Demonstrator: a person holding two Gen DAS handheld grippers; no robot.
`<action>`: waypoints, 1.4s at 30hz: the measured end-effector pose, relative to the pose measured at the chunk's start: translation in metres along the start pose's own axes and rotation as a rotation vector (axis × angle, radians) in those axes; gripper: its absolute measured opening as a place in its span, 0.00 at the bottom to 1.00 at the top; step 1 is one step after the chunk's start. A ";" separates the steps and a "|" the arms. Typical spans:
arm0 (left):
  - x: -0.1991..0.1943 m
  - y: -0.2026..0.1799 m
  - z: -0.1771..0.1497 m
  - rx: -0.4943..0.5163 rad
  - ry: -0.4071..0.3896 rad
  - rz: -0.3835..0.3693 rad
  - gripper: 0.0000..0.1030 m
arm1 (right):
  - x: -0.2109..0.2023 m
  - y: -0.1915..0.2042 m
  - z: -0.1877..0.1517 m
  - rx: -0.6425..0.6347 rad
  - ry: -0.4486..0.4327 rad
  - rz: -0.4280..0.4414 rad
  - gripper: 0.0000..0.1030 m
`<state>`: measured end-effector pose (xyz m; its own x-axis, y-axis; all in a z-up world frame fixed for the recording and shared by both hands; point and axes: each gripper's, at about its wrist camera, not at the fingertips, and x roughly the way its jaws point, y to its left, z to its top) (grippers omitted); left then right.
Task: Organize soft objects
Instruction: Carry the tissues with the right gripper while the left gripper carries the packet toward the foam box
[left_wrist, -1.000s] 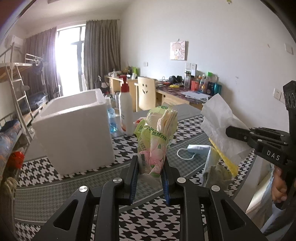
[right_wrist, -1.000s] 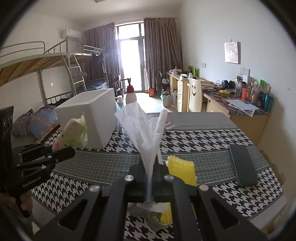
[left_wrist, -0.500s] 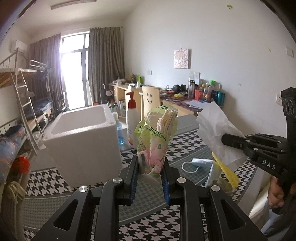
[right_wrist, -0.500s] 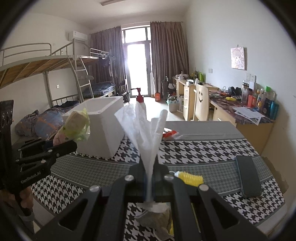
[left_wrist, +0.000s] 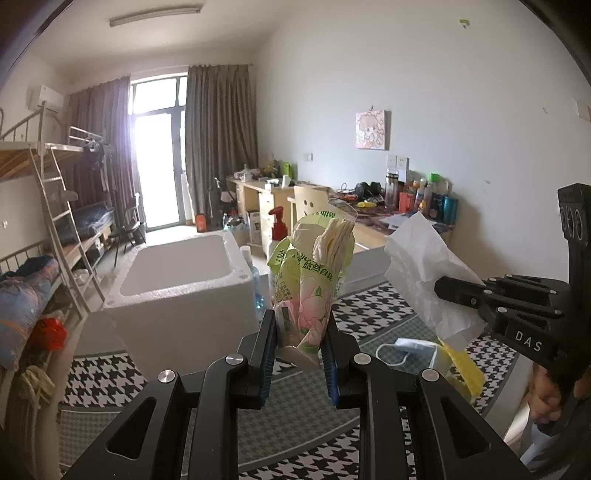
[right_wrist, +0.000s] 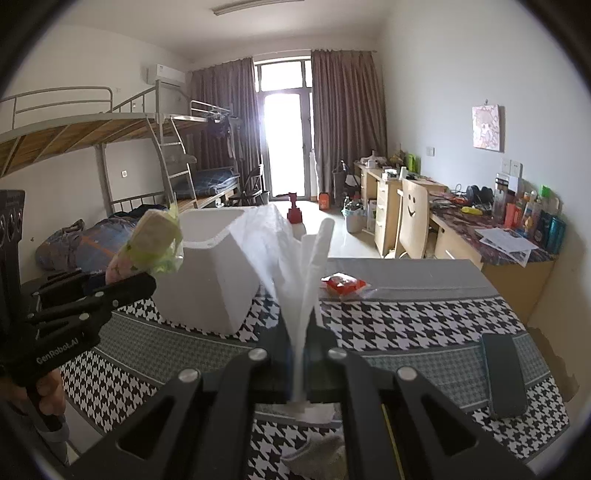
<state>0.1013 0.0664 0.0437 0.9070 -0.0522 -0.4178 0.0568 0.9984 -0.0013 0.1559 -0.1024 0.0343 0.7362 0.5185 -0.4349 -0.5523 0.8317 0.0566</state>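
Moved since before: both grippers have been lifted, so more of the room and less of the table is seen than a second ago.
Left gripper: its blue-padded fingers are pressed on the bottom of the green and pink plastic pack of cream tissues, which is held upright above the table.
Right gripper: it is squeezed tight on a thin white crinkled tissue sheet, which fans upward from the jaws.
Table: it is covered with a black and white houndstooth cloth with grey bands.
White foam box: it is open on top and stands on the table, behind the tissue pack.
On the table: a red packet lies behind the sheet, a dark flat phone lies to the right, and a yellow brush and a white face mask lie under the right gripper.
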 end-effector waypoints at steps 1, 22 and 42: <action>0.001 0.002 0.001 -0.003 -0.001 0.001 0.24 | 0.001 0.001 0.001 -0.002 -0.002 0.001 0.07; 0.012 0.026 0.026 -0.036 -0.036 0.049 0.24 | 0.017 0.019 0.034 -0.043 -0.032 0.030 0.07; 0.026 0.065 0.049 -0.093 -0.060 0.157 0.24 | 0.042 0.043 0.065 -0.088 -0.034 0.046 0.07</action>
<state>0.1490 0.1292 0.0770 0.9251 0.1057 -0.3648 -0.1236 0.9920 -0.0259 0.1888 -0.0322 0.0770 0.7213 0.5635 -0.4027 -0.6169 0.7870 -0.0037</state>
